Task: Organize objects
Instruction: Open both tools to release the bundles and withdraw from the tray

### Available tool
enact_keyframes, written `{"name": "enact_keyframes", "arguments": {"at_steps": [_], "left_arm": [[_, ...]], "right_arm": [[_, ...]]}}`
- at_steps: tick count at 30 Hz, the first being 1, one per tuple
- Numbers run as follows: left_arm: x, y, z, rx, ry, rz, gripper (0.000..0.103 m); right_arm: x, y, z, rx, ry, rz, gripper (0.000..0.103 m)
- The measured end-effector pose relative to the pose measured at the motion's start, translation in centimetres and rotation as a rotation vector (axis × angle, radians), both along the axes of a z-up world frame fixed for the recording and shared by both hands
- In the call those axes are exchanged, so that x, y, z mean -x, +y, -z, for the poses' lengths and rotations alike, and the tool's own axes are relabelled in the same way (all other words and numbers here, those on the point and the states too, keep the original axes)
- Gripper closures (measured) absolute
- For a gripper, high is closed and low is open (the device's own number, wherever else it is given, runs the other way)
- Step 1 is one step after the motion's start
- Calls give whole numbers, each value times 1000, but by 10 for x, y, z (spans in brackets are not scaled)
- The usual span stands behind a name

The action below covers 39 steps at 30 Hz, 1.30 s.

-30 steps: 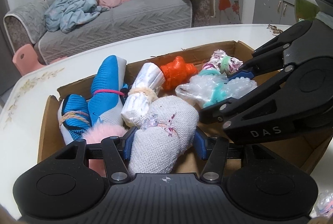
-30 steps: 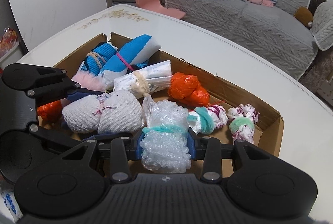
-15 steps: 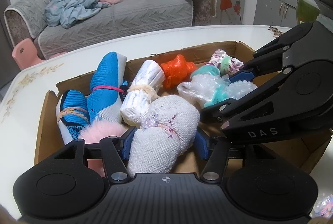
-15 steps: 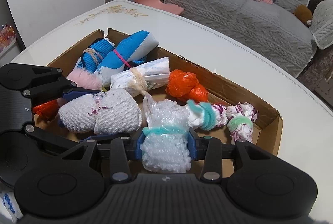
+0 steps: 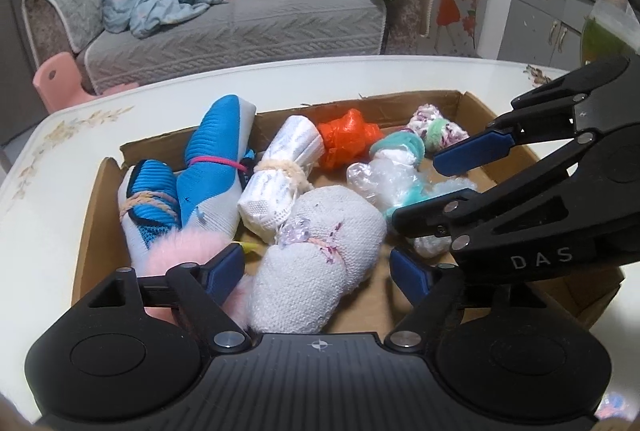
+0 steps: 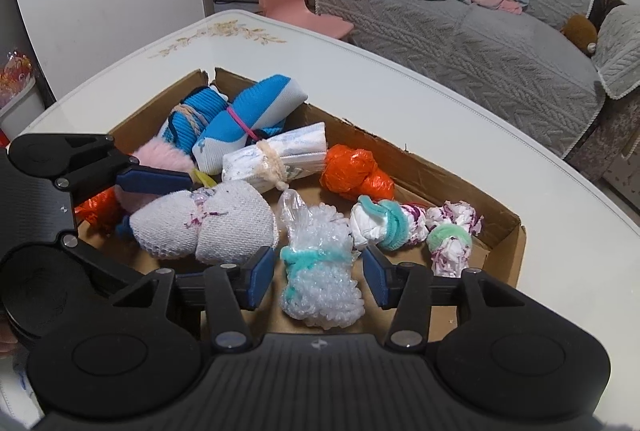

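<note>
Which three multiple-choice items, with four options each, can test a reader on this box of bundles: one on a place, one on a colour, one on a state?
1. Where does the orange plastic bundle lie?
A. on the sofa
B. in the cardboard box
C. on the pink chair
D. on the floor

2. What colour is the band on the bubble-wrap bundle?
A. red
B. black
C. teal
D. yellow

3. How does the right gripper stand?
A. clamped on the bundle
B. pads clear of the bundle
C. holding a sock
D. outside the box

Key: B, it sits by the far wall; C, a teal tie circles it; B, gaps show as the jaws open.
</note>
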State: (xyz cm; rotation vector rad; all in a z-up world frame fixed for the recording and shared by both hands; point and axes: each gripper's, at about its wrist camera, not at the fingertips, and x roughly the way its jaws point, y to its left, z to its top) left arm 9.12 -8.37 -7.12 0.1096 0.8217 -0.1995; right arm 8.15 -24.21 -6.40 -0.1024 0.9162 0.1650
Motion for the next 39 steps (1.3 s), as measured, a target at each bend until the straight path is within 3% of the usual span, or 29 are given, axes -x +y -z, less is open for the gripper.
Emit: {"name": "enact_keyframes", "arguments": {"at_steps": [9,27,34,37,39], "left_arm": [[14,2,-17,29,1,-48,17],[56,25,-53,73,-62,-63,9],[92,49,-73,110,-146,-97,7],[115,61,-75,123,-187,-112,6],[132,68,-71,137,-200,-124,4]], "right_arm": [[10,2,-13,-13,-32,8,51],[42,6,-38,-48,-130,65,26],[87,8,-52,-70,-239,91,11],[119,11,-56,-84,-308,93,0],[143,13,-55,-87,-347,109,1]]}}
